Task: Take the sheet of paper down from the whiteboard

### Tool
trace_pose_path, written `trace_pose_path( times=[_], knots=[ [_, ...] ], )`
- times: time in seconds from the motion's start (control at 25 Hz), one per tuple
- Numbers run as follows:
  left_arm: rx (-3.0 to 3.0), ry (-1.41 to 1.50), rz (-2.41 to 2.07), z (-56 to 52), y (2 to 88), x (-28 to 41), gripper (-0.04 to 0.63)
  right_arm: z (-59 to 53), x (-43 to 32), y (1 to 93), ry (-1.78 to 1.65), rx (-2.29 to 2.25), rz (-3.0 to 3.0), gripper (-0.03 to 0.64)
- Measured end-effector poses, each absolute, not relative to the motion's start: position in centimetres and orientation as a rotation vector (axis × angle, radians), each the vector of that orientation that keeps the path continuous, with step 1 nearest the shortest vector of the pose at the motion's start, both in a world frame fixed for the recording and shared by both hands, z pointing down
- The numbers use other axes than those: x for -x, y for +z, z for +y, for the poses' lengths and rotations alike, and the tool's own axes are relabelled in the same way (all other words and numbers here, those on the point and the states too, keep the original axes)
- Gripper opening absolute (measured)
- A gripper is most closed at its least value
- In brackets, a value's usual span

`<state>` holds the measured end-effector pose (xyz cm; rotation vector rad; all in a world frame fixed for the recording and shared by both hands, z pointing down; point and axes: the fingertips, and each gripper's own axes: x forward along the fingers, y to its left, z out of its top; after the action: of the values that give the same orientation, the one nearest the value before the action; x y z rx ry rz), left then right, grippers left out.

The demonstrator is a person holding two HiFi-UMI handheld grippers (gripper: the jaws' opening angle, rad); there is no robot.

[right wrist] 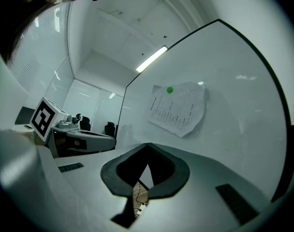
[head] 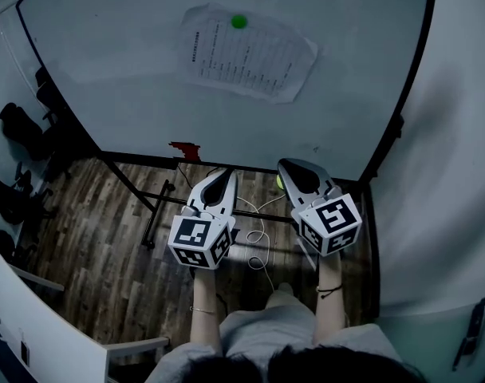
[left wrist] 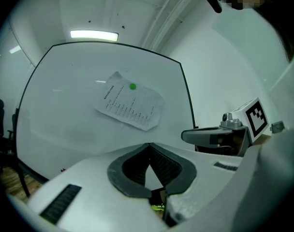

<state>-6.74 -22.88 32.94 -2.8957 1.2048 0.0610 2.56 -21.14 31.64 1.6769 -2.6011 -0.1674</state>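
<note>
A printed sheet of paper (head: 246,52) hangs tilted on the whiteboard (head: 131,38), pinned near its top by a green round magnet (head: 239,21). The same sheet (left wrist: 130,105) and magnet (left wrist: 132,86) show ahead in the left gripper view, and the sheet (right wrist: 178,108) with the magnet (right wrist: 169,90) in the right gripper view. My left gripper (head: 224,175) and right gripper (head: 291,167) are side by side below the board, apart from the paper. Both are shut with nothing between the jaws.
The whiteboard stands on a black frame (head: 159,202) over a wooden floor (head: 99,246). A red thing (head: 184,150) sits at the board's lower edge. Black chairs (head: 19,126) stand at the left. A white cable (head: 260,242) lies on the floor.
</note>
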Motion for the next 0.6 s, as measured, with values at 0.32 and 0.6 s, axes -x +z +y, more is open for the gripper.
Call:
trace_pose_path(
  times=[0.32,0.6],
  knots=[
    [2.854,0.064,1.265,-26.6,32.2,4.4,0.003,-26.4,-5.2,30.0,-0.183,-1.645,-2.65,0.0],
    [2.8,0.099,1.344,-29.0,31.4,4.1,0.003,-29.2,-6.1,28.4,-0.205,-1.628,-2.714,0.0]
  ],
)
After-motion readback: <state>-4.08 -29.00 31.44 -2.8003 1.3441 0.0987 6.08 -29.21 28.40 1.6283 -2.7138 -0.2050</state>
